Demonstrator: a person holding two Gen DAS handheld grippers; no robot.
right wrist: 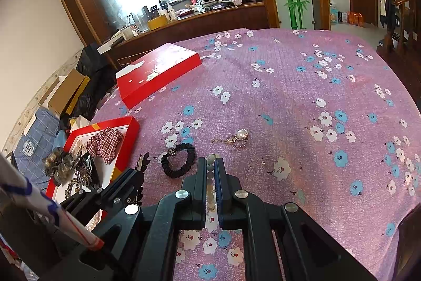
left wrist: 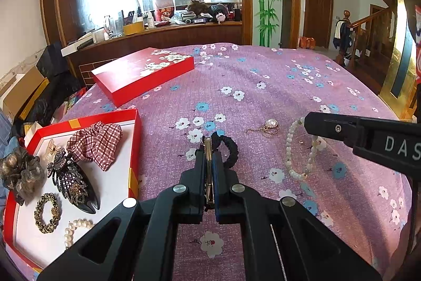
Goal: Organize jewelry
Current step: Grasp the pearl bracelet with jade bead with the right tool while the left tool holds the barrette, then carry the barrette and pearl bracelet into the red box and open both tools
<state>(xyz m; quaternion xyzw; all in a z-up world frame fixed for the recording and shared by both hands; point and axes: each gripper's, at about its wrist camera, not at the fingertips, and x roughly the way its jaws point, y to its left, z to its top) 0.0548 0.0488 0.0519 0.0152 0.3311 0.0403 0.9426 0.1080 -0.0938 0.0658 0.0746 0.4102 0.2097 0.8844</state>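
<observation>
My left gripper point(left wrist: 209, 149) is shut on a gold hair clip point(left wrist: 209, 170) with black trim, held just above the floral cloth beside a black scrunchie point(left wrist: 229, 152). My right gripper point(right wrist: 210, 162) is shut on a white bead bracelet point(right wrist: 210, 191), also in the left wrist view point(left wrist: 300, 149), where it hangs from the right gripper point(left wrist: 309, 124). A pearl pendant on a gold chain point(left wrist: 269, 126) lies on the cloth between them. The open red box point(left wrist: 133, 149) at left holds a checked scrunchie point(left wrist: 96, 144), a jewelled claw clip point(left wrist: 71, 178), a leopard hair tie point(left wrist: 47, 212) and pearls point(left wrist: 75, 228).
The red box lid point(left wrist: 142, 74) with white blossoms lies at the back left of the purple floral cloth point(left wrist: 289, 86). A brown ruffled scrunchie point(left wrist: 19, 173) sits on the box's left rim. A cluttered wooden counter and mirror stand behind. Stairs are at the far right.
</observation>
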